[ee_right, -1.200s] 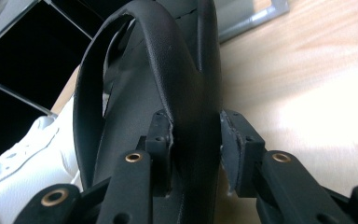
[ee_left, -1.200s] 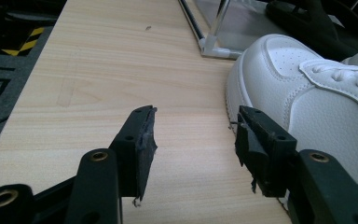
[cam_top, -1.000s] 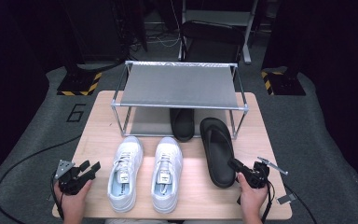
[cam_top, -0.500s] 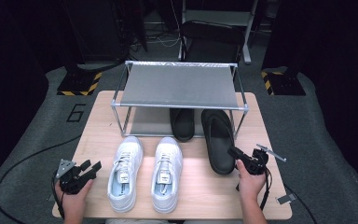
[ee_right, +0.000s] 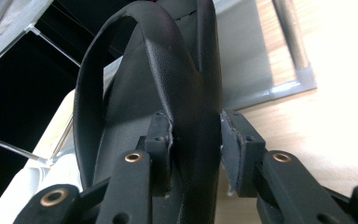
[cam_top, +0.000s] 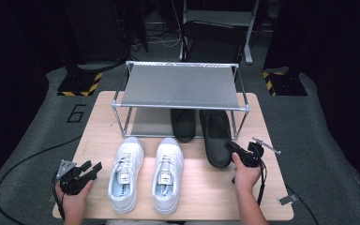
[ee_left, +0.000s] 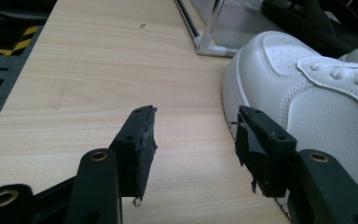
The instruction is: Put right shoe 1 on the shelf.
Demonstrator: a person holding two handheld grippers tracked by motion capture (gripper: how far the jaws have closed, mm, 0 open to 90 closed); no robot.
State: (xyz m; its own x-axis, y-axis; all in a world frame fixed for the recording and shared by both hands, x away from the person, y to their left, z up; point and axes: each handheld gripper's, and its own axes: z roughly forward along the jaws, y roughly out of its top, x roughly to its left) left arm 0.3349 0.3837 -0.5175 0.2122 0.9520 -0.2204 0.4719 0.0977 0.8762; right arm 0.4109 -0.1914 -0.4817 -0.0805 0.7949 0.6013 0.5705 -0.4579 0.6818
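One black slipper [cam_top: 183, 124] sits under the rack [cam_top: 180, 86]; the right gripper [cam_top: 235, 149] grasps its mate [cam_top: 217, 136] (apparently half in); white sneakers [cam_top: 147, 171] remain, left gripper [cam_top: 90, 169] released.

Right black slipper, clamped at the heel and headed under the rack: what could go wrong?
1. The right tool pinches only the heel edge of the right black slipper, so it could twist or slip.
2. Its toe may nudge the left black slipper or snag the rack's front post.

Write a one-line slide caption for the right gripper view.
Right tool clamps the heel edge of a black slipper, its toe end toward the metal rack.
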